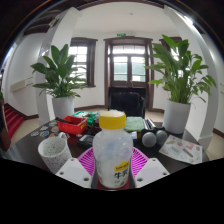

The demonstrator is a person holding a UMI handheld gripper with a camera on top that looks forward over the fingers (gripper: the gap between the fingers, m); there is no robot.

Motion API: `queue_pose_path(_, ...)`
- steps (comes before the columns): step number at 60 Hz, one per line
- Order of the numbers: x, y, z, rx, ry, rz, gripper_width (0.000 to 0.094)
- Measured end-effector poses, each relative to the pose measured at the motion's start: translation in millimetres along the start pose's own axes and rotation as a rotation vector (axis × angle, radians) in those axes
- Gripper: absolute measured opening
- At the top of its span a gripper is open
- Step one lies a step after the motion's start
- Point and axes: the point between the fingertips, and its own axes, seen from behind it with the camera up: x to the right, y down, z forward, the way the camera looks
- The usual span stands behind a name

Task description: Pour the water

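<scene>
A clear plastic bottle (112, 150) with a yellow cap and a yellow-and-white label stands upright between my gripper's fingers. My gripper (112, 172) is shut on the bottle: both pink pads (87, 161) press against its sides. A white paper cup (53, 150) stands on the dark table just left of the fingers.
The dark table (28, 152) holds a red box (72, 125), a green item (135, 124), dark round objects (150, 139) and a packet (182, 150) on the right. Potted plants (60, 75) stand left and right (180, 70) before windows.
</scene>
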Motion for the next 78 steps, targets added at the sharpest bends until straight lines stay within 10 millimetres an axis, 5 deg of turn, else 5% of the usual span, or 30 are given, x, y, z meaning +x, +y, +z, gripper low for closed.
queue_pose_path(10,2.7,2.0,-2.3,0.010,0.015,0.025,0.0432)
queue_pose_path(25,0.2,6.7,-15.3,-0.045,0.033,0.034,0.0680)
queue_pose_path(29,1.6,5.8,-32.3,-0.047,0.052,0.037,0.0826)
queue_pose_path(41,-8.5,14.8,-117.0,-0.039,0.116,0.095,0.0835)
queue_pose_path(52,-37.9,35.0,-190.7,-0.095,0.162,0.129,0.0841)
queue_pose_path(64,-48.9,27.4,-239.0,-0.096,0.205,0.140,0.0845)
queue_pose_path(78,-48.2,-0.1,-272.1,-0.048,0.250,0.120,0.0845)
